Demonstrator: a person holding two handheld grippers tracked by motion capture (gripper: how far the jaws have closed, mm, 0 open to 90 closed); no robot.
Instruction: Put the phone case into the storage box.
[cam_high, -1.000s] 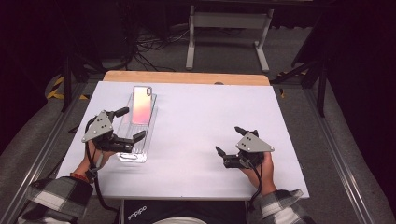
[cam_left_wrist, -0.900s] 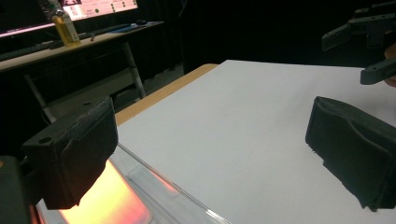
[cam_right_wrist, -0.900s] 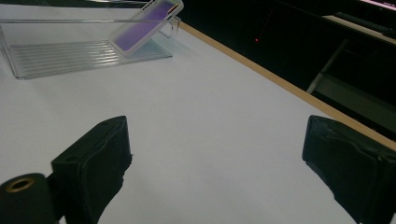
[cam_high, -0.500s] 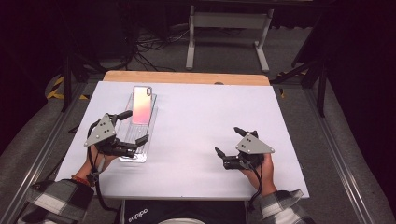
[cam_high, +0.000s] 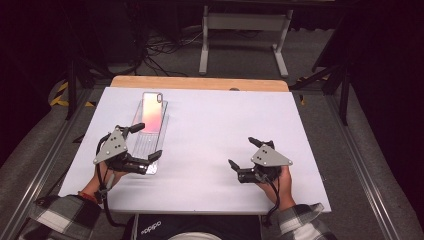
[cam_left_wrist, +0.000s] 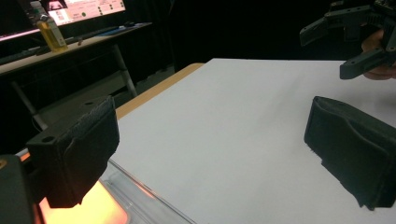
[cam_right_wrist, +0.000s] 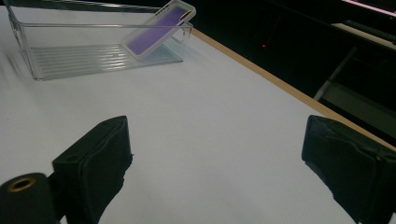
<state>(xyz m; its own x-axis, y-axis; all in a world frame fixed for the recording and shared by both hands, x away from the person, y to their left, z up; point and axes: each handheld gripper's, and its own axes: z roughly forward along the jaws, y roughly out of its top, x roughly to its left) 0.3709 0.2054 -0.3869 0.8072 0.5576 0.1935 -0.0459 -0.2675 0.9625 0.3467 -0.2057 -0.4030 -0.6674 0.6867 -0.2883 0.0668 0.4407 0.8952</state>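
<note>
A clear plastic tray lies lengthwise on the left of the white table. A phone in a pale case, glowing pink-orange, leans in the tray's far end. My left gripper hovers open over the tray's near end, one jaw on each side of it. Its own view has the tray's corner and the phone's orange glow beside the left jaw. My right gripper rests open on the bare table at the right, holding nothing. From there the tray and the tilted phone lie well ahead.
A wooden strip borders the table's far edge. Beyond it stand a metal frame and cables on the floor. A desk with a yellow-filled bottle lies off the table's side. Metal rails run along both sides.
My left gripper has drawn back along the tray toward the person, from the tray's middle to its near end. The right gripper has stayed put.
</note>
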